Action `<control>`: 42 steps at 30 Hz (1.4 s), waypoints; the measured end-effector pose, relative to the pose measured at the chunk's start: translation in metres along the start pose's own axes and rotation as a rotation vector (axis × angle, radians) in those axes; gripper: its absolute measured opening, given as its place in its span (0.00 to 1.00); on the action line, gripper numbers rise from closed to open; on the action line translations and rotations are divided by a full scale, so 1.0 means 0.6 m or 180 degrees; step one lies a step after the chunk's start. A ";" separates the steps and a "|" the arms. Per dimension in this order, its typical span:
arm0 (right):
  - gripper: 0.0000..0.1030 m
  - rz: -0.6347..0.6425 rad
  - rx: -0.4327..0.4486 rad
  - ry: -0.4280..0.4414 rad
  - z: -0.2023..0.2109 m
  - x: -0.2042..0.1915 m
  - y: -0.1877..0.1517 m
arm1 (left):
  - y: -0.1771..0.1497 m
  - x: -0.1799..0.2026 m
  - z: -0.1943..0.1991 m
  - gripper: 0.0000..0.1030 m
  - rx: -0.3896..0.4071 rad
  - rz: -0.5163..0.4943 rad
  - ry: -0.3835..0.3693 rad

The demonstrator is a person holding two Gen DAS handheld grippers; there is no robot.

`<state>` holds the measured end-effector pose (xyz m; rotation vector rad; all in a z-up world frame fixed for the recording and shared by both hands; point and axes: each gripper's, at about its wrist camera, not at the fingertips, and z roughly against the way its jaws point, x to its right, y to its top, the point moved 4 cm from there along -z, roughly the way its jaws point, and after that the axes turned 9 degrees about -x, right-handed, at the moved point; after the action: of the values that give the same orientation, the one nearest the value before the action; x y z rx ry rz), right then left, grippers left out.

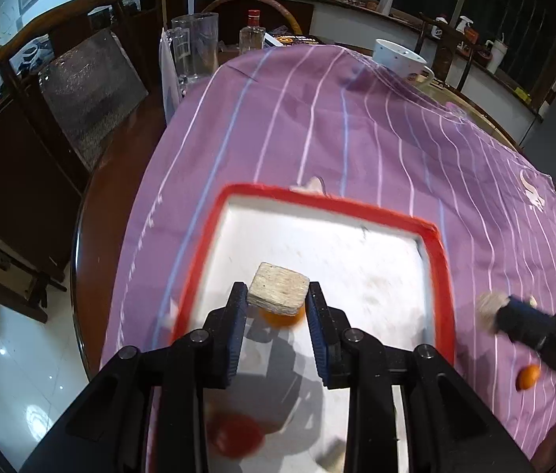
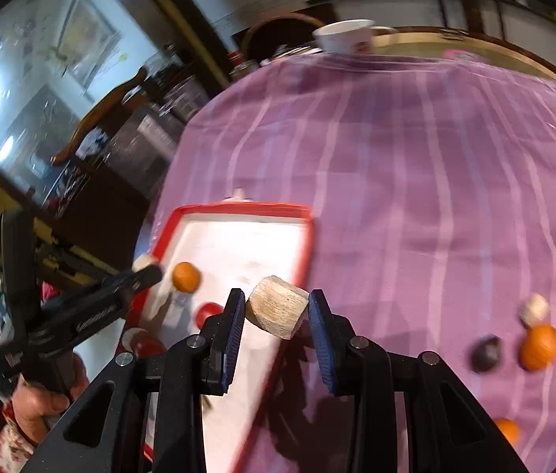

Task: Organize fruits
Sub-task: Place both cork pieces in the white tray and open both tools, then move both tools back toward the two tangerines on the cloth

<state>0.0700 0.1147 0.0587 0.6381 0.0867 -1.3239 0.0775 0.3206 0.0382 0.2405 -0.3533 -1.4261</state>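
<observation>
the left gripper (image 1: 277, 299) is clenching a pale, fibrous block (image 1: 278, 288) between its blue pads, hovering over the white tray with a red rim (image 1: 444, 272). an orange fruit (image 1: 281, 318) is lying in the tray just below that block, and a blurred red fruit (image 1: 234, 433) is sitting nearer the camera in the same tray. the right gripper (image 2: 277, 315) is grasping a second pale block (image 2: 276, 312), hanging above the tray's right edge. on the purple striped cloth (image 2: 415, 181) covering the counter, well right of the tray, a larger orange fruit (image 2: 540, 347) is lying beside a dark fruit (image 2: 486, 354), with a small pale chunk (image 2: 534, 309) just behind them and another orange fruit (image 2: 508, 430) nearer the camera. a white cup (image 1: 398, 58) is standing at the far end.
</observation>
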 end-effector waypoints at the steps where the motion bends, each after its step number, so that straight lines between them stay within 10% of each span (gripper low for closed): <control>1: 0.35 0.0043 -0.0015 -0.0020 -0.013 -0.013 0.005 | 0.007 -0.001 -0.004 0.28 -0.0007 -0.0006 0.0003; 12: 0.37 0.0168 -0.0285 -0.0256 -0.134 -0.056 0.031 | 0.041 -0.024 -0.076 0.29 -0.0284 0.0066 -0.0118; 17: 0.38 0.0031 -0.0369 -0.0162 -0.151 -0.047 0.032 | 0.040 -0.030 -0.072 0.50 -0.0263 0.0099 -0.0187; 42: 0.51 -0.0639 -0.0179 0.0362 0.002 0.011 -0.054 | -0.103 0.016 0.123 0.67 0.0056 0.0483 -0.0164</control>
<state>0.0418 0.1050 0.0445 0.6696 0.2857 -1.4721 -0.0065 0.3065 0.0845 0.1874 -0.4179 -1.2819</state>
